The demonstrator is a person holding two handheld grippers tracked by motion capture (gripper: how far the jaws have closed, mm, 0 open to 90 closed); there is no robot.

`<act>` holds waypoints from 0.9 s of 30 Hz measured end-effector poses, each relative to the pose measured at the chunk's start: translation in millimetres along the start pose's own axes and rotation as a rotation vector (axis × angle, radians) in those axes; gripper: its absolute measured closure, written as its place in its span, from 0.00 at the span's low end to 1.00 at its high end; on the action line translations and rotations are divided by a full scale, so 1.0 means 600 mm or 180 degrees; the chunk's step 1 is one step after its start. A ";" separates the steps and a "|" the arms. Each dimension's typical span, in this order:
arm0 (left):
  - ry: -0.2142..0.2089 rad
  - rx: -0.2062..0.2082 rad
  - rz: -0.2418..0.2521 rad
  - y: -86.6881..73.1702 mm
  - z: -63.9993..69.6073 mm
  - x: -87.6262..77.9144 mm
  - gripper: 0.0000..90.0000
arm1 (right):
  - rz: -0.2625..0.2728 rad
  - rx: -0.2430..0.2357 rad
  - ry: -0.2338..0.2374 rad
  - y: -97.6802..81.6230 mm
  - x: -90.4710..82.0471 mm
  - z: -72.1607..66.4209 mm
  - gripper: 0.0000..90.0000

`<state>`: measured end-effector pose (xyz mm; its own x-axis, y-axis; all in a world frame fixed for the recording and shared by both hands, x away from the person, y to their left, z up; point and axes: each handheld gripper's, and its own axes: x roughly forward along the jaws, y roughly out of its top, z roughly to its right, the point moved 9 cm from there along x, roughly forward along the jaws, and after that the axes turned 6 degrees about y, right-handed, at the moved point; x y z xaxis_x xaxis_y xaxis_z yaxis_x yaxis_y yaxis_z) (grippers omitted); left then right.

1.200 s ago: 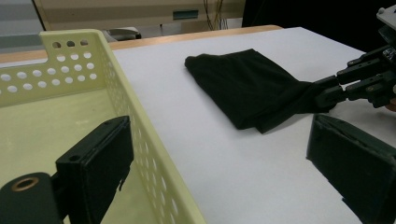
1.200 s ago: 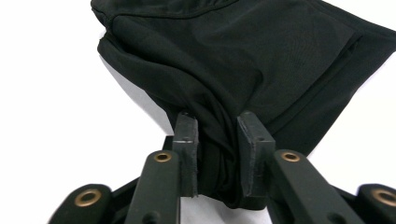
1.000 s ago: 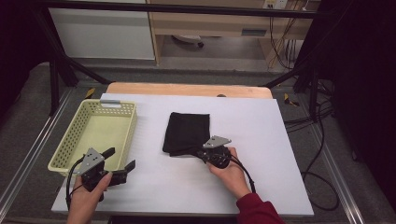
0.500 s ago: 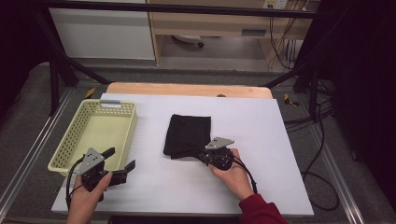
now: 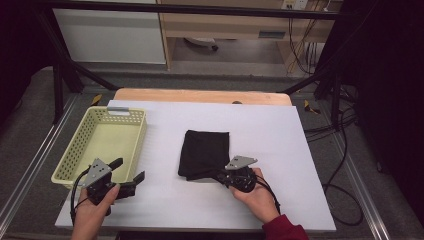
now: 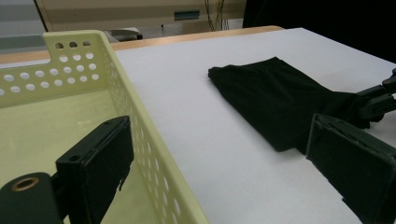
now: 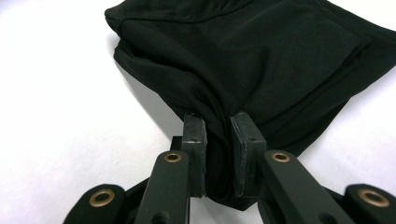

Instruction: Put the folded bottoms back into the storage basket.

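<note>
A folded black cloth (image 5: 205, 147) lies on the white table top (image 5: 270, 125). My right gripper (image 5: 216, 175) is shut on its near right corner, and the fabric is stretched toward the jaws. In the right gripper view the pads (image 7: 195, 135) pinch a bunched fold of the cloth (image 7: 261, 51), with the gripper (image 7: 218, 127) low over the table. My left gripper (image 5: 127, 170) stands open and empty at the near right corner of the yellow basket (image 5: 123, 110). In the left gripper view its jaws (image 6: 219, 140) straddle the basket wall (image 6: 121, 84), with the cloth (image 6: 275, 93) beyond.
The basket has nothing in it. A wooden strip (image 5: 200, 95) runs along the table's far edge. Metal frame rails (image 5: 30, 165) flank the table on both sides. The other hand's gripper (image 6: 378, 100) appears at the right edge of the left gripper view.
My right gripper has shifted a little to the right and toward me, pulling the cloth's corner along. The left hand has kept still.
</note>
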<state>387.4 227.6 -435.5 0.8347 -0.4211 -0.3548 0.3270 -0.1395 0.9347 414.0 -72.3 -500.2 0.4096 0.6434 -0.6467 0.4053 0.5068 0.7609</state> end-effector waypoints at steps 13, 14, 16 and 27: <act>0.0009 0.0007 0.0005 0.001 0.000 0.000 0.08 | -0.0053 -0.0063 0.0074 -0.019 -0.018 -0.026 0.86; -0.0006 -0.0001 0.0004 0.000 0.001 0.000 0.08 | -0.0058 -0.0063 0.0082 -0.021 -0.021 -0.029 0.86; -0.0005 -0.0002 0.0004 0.000 0.001 0.000 0.08 | -0.0062 -0.0067 0.0083 -0.022 -0.023 -0.030 0.86; -0.0005 0.0004 0.0002 0.000 0.001 0.000 0.08 | -0.0070 -0.0075 0.0124 -0.037 -0.040 -0.046 0.86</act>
<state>387.1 227.1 -435.3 0.8342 -0.4225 -0.3544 0.3260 -0.1404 0.9349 372.7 -83.1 -499.9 0.3686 0.6536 -0.6611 0.3943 0.5341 0.7479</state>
